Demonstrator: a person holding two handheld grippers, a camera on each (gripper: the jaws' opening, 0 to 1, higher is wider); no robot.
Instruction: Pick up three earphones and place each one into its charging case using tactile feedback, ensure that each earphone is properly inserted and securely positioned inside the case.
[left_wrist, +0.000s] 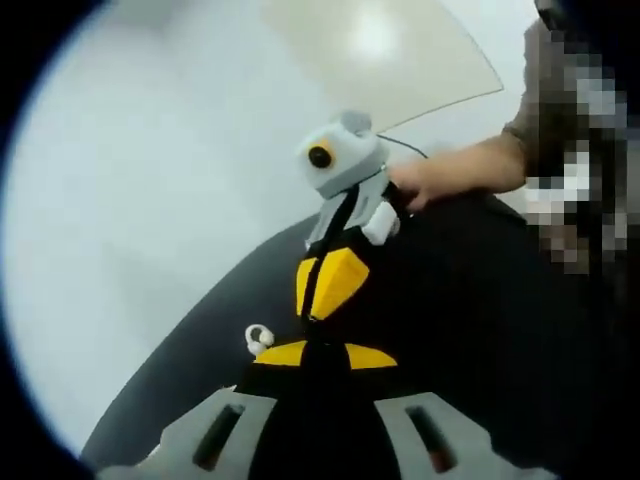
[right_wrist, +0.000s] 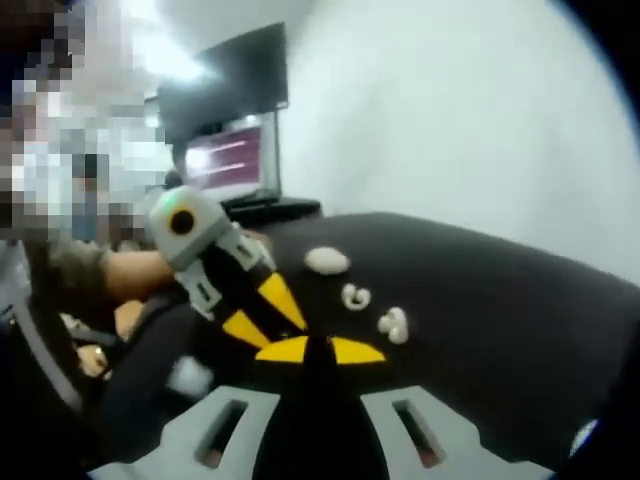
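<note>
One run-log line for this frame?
table: three white pieces | left gripper: shut | right gripper: shut | nothing held

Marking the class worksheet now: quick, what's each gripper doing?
Left gripper: closed, holding nothing.
Right gripper: closed, holding nothing.

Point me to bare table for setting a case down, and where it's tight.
Free: the dark tabletop right of the three white earphone pieces, out to its far edge. Also the strip left of the lone white earphone in the left gripper view. Crowded: the centre, where both grippers meet tip to tip beside the pieces.
</note>
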